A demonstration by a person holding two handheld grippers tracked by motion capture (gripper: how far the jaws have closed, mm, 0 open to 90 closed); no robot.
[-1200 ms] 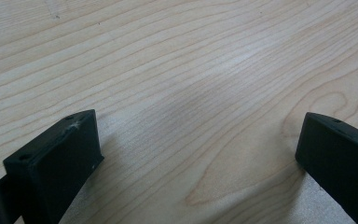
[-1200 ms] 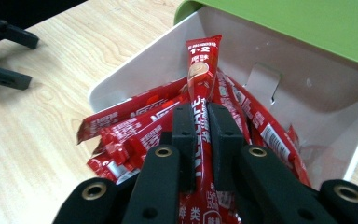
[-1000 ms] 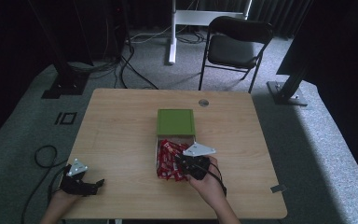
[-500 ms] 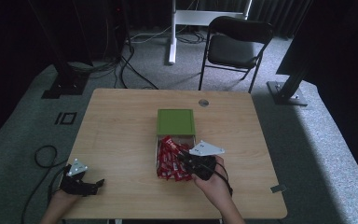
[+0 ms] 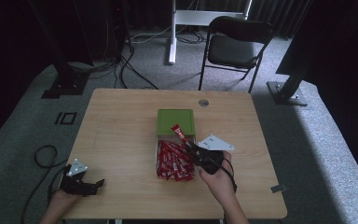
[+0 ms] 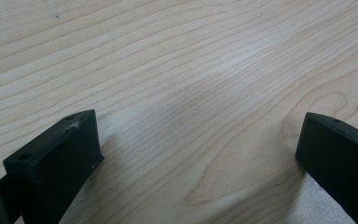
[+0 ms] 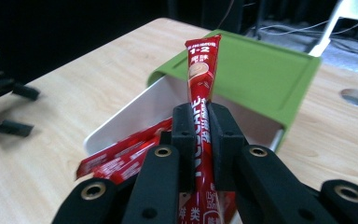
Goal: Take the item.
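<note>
Red sachet clamped between the jaws of the right gripper, standing upright at the centre of the right gripper view, its printed top end well clear of the jaw tips. In the high view, same sachet seen just right of centre, slanting up and left from the right gripper over the near edge of the green lid. Lid resting across the far part of the white box, the near part uncovered. More red sachets piled in and spilling from the box toward the bottom of the high view. Right hand wrapped around the gripper body at lower centre right. Left gripper low at the bottom left of the high view, near the table edge, jaws spread wide. In the left gripper view, left gripper with nothing but bare wood grain between its jaws.
</note>
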